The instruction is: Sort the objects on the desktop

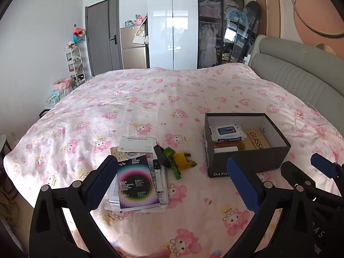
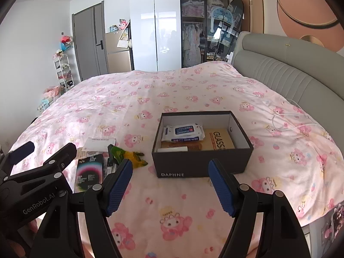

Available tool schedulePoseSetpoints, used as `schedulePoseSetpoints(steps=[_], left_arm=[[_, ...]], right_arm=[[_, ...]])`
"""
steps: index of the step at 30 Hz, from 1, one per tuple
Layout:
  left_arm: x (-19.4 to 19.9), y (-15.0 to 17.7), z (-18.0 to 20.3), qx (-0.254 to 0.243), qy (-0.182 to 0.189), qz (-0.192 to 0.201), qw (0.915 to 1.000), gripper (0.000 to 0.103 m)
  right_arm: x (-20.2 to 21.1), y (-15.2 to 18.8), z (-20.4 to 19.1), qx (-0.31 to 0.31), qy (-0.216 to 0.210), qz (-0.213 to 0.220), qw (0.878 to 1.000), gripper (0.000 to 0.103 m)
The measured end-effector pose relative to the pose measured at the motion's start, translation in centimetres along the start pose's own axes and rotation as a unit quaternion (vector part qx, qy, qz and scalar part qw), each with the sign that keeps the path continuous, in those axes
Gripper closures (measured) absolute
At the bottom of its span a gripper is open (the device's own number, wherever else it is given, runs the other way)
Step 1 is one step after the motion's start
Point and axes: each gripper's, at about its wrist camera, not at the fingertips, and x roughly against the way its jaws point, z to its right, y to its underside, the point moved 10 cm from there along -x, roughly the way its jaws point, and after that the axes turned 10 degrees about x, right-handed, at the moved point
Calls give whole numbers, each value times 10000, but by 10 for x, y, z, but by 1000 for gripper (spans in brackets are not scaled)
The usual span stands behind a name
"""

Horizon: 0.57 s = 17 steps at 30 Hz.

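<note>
A black open box [image 1: 247, 161] [image 2: 200, 165] stands on the pink bedspread, holding a wipes pack [image 1: 228, 133] [image 2: 182, 132], a "GLASS" package [image 1: 258, 143] [image 2: 219, 140], a comb and a white tube. Left of it lies a pile: a dark "Smart Devil" package [image 1: 135, 182] [image 2: 90, 172] on papers [image 1: 137, 144], a white watch [image 1: 158, 176] and a green-yellow cloth [image 1: 180, 161] [image 2: 131, 155]. My left gripper [image 1: 172, 180] is open above the pile. My right gripper [image 2: 169, 185] is open just before the box.
The bed [image 1: 150, 99] fills the view, with a grey headboard [image 1: 301, 73] at the right. A white cable [image 2: 288, 120] lies on the spread right of the box. Wardrobes, a fridge and a shelf stand beyond the far edge.
</note>
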Motion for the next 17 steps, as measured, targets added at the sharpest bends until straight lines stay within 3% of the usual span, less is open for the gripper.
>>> schedulePoseSetpoints(steps=[17], left_arm=[[-10,27,18,-158,40,-199,9997,1]], right_arm=[[-7,27,21,-228,-40,-176,9996,32]])
